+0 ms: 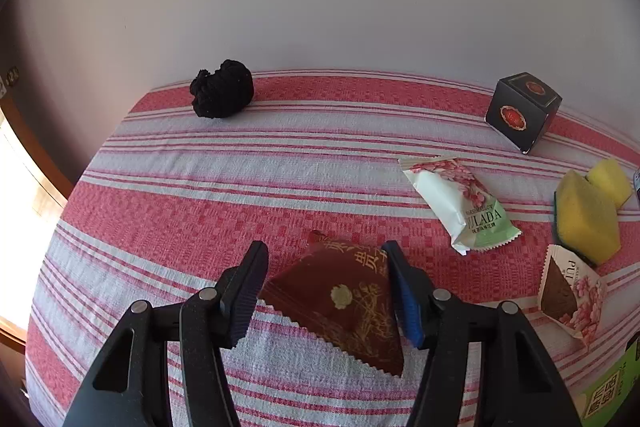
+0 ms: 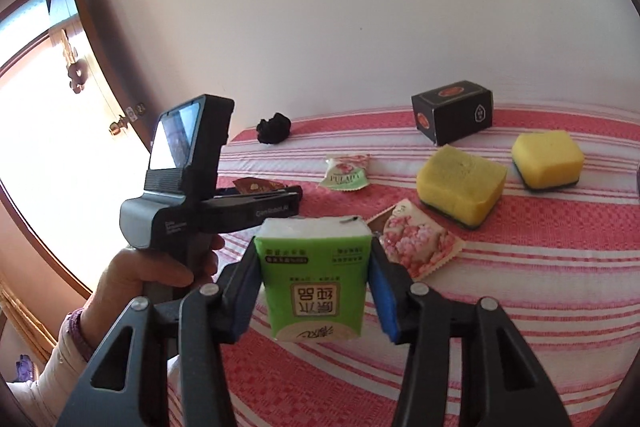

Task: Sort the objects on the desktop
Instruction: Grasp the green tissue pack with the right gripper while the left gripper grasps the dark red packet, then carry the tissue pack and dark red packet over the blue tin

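My left gripper is open, its jaws on either side of a dark red snack packet that lies on the striped cloth. The right jaw is close to the packet's edge; contact is unclear. My right gripper is shut on a green tissue pack and holds it above the cloth. The left gripper's body shows in the right wrist view, with the red packet past it.
On the red and white striped cloth lie a black cloth bundle, a black box, a white and green snack packet, a floral packet and two yellow sponges. A wall stands behind.
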`<state>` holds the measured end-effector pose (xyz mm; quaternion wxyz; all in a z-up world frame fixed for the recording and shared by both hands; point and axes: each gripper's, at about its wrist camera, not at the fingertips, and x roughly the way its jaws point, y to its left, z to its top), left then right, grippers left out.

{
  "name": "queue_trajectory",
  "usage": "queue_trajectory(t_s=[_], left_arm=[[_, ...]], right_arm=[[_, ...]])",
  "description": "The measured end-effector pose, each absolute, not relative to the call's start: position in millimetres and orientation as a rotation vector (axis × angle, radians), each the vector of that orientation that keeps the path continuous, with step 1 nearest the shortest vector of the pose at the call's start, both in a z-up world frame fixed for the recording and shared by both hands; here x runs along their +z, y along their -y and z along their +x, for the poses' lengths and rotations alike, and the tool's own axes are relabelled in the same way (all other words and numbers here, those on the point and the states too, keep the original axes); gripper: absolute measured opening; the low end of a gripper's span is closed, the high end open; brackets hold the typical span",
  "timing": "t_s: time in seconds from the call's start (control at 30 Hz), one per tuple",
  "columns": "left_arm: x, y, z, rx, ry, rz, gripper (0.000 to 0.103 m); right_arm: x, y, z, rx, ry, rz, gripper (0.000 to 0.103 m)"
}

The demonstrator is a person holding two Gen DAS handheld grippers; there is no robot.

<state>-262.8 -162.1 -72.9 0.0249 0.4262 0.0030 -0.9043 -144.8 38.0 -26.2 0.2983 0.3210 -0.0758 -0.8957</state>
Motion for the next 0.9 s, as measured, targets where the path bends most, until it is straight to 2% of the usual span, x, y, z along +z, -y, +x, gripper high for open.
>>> queue_trajectory(t_s=[0.13, 0.3, 0.6, 0.9], left_arm=[[-72, 162, -260, -2.799, -0.002, 1.302, 0.041], [-65, 165, -254, -2.803, -0.021, 1.196, 0.04], [-40, 158, -218, -2.842, 0.046, 0.866, 0.041], [-36, 153, -205, -2.855, 0.036, 0.803, 0.041]], right_arm=[[-23, -38, -141, -2.437, 0.16, 0.806, 0.05], [-23, -43, -142, -2.479, 0.167, 0.776, 0.05], [-13, -45, -130, -2.673, 0.045, 0.617, 0.05], [-12, -48, -130, -2.712, 0.038, 0.592, 0.05]])
